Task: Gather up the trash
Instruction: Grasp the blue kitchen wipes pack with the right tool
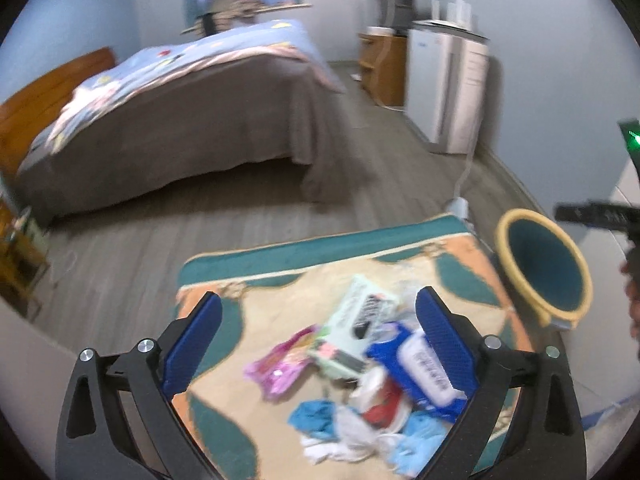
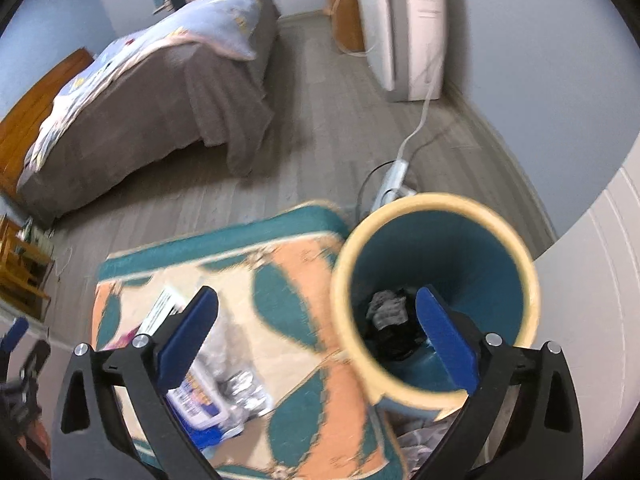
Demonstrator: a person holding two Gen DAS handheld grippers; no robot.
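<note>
Most of the litter, a heap of wrappers, wipe packs and crumpled tissues [image 1: 360,372], remains on my patterned rug [image 1: 224,376] under the left gripper [image 1: 318,344], jaws apart and empty, while my right gripper [image 2: 316,340], equally spread, hovers over the yellow-rimmed teal bin [image 2: 432,208] holding only some dark scraps [image 2: 390,322].
</note>
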